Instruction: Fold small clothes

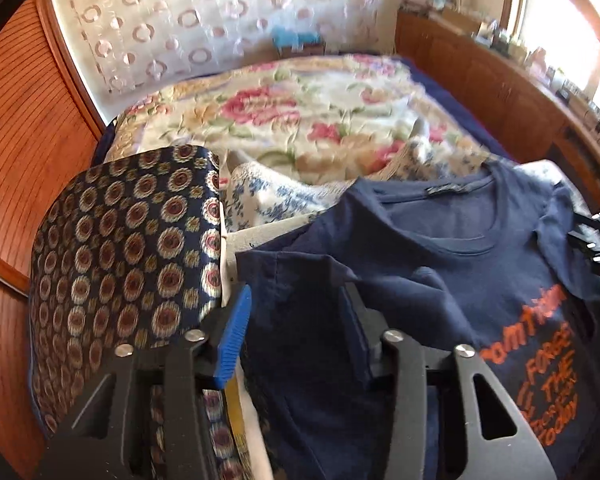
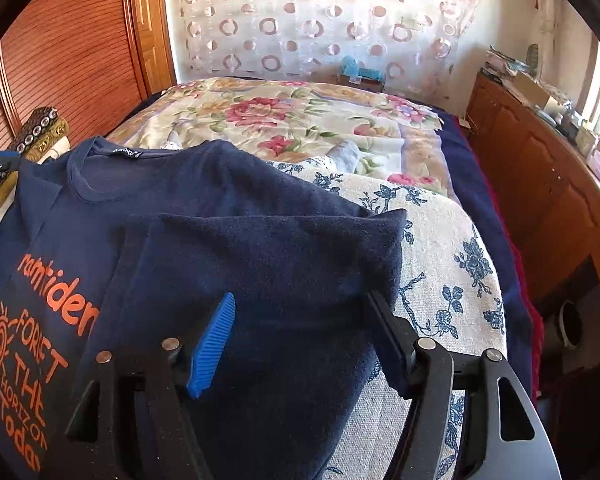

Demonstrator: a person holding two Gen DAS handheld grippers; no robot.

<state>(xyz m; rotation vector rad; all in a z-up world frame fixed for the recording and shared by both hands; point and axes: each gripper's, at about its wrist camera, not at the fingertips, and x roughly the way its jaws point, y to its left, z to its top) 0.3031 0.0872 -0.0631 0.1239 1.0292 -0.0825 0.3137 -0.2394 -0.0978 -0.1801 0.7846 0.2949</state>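
Your left gripper [image 1: 296, 344] pinches the T-shirt's [image 1: 452, 264] left sleeve to fold it inward, while your right gripper's [image 2: 304, 340] jaws straddle the already folded side, open.

A navy T-shirt [image 2: 228, 216] with orange lettering fills the centre and left of the frame, its right side folded inward over a blue-flowered white cloth [image 2: 444, 264]. At the bottom, the right gripper [image 2: 300, 328] straddles the fold, jaws apart. A floral bedspread [image 2: 300, 116] lies beyond.

A floral bedspread [image 2: 292, 120] covered the bed, a blue-flowered cloth [image 2: 440, 248] lay nearer, a circle-patterned curtain [image 2: 320, 20] hung behind, and a wooden sideboard [image 2: 540, 184] stood alongside.
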